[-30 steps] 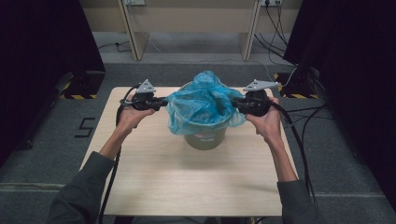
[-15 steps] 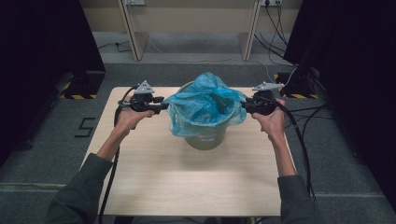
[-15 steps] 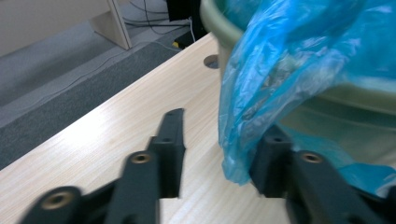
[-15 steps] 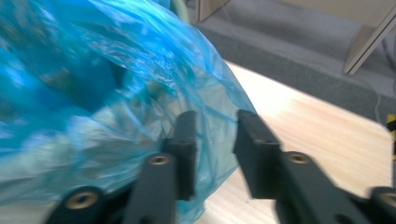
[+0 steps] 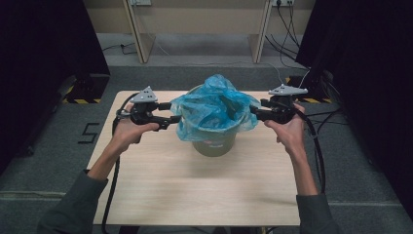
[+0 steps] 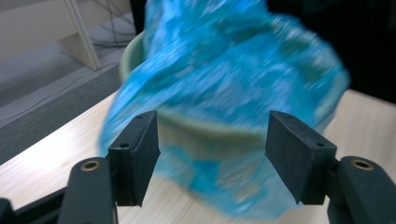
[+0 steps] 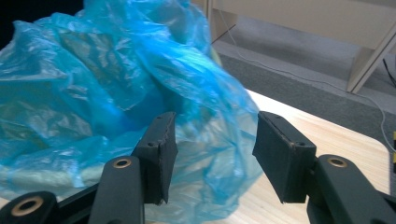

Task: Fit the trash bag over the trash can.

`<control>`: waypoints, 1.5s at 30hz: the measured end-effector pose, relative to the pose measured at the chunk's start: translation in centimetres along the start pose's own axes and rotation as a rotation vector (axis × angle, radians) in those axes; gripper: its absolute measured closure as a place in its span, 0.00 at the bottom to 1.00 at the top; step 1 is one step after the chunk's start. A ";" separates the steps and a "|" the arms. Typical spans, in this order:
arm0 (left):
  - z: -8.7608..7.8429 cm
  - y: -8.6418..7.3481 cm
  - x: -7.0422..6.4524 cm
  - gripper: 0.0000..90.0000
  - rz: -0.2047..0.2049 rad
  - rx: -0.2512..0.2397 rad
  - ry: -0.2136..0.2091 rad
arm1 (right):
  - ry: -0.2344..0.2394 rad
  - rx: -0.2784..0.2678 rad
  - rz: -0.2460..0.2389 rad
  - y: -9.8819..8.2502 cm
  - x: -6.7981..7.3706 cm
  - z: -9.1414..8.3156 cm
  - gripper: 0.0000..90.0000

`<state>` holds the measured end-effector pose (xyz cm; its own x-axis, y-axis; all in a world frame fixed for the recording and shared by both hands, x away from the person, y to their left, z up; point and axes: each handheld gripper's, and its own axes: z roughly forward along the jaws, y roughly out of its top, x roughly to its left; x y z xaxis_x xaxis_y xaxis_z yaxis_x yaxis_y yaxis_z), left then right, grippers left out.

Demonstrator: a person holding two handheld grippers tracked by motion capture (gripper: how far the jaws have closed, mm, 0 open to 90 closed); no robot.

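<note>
High view: a pale green bucket point(image 5: 214, 145) stands near the middle of the wooden table point(image 5: 195, 195), toward its far edge. A blue plastic bag point(image 5: 212, 109) lines it, bunched above the rim and draped over the outside. Your left gripper point(image 5: 173, 113) sits just beside the bag's left edge; your right gripper point(image 5: 254, 113) sits at its right edge. Each is held in one hand.

Left gripper view: the picture is blurred. Your jaws stand wide apart with nothing between them. The bag point(image 6: 233, 93) and the bucket rim point(image 6: 205, 128) lie just beyond the tips.

Right gripper view: your jaws stand wide apart. The bag point(image 7: 107, 93) hangs just past them; it appears ungripped, though contact with the left jaw cannot be ruled out.
</note>
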<state>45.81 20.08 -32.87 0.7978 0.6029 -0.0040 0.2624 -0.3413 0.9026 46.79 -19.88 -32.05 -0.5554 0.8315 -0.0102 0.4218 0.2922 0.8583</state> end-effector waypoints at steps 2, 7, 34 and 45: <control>0.3 0.4 -0.6 0.38 0.024 -0.018 0.019 | 0.004 0.005 -0.007 0.0 0.3 0.2 0.53; 2.9 1.5 -2.4 0.36 0.037 0.017 -0.027 | 0.013 0.010 0.001 0.0 0.6 0.8 0.51; 2.9 1.6 -1.4 0.46 -0.008 -0.025 -0.029 | 0.003 0.011 0.064 0.6 1.0 2.9 0.49; 3.5 0.6 -1.7 1.00 0.140 0.082 -0.030 | -0.020 0.021 0.055 0.5 0.9 3.3 0.48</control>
<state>46.51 16.40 -33.85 0.8451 0.5239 0.1060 0.1895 -0.4790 0.8571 48.83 -17.41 -33.27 -0.5165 0.8559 0.0257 0.4664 0.2561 0.8467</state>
